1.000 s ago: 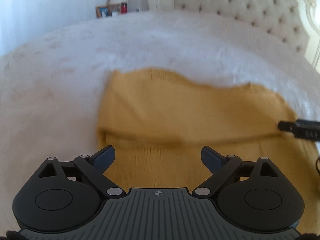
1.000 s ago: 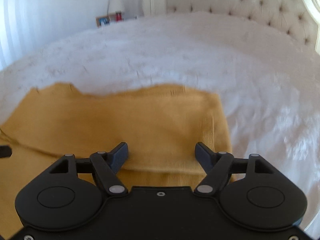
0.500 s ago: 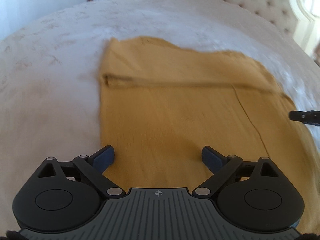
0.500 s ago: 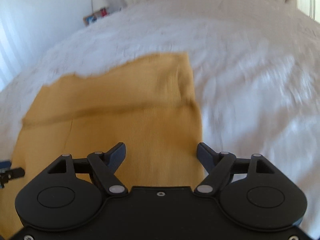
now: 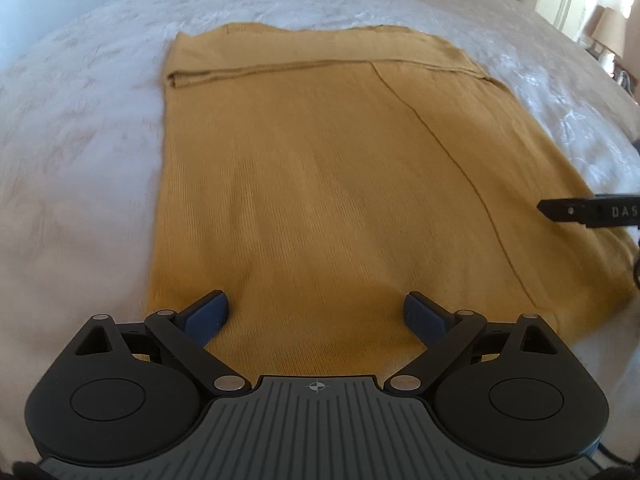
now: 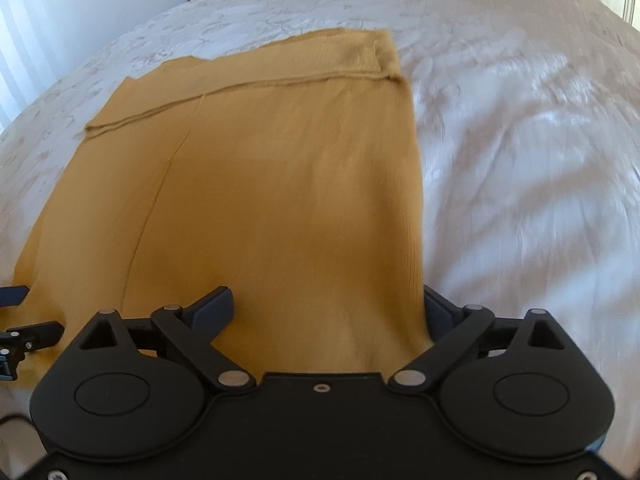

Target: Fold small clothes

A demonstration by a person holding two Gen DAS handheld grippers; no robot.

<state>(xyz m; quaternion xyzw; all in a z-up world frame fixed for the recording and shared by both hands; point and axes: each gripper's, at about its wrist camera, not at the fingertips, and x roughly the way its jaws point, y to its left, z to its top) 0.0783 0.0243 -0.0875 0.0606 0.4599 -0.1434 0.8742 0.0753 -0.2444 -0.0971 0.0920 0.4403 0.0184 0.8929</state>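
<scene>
Here mustard garment (image 5: 320,184) lies flat beneath left hand-held gripper (image 5: 318,316).

Both rigs are matte black plastic with two big round discs, triangular cutouts and silver pivot pins on angled link arms. The left gripper (image 5: 316,314) has a ribbed grey centre plate with a small crosshair mark, and dark blue pads (image 5: 210,312) on its fingers. The right gripper (image 6: 328,312) has a plain black centre plate with one small screw, plus more screws along its near edge. Seen from the left camera, its finger carries white letters "DAS".
</scene>
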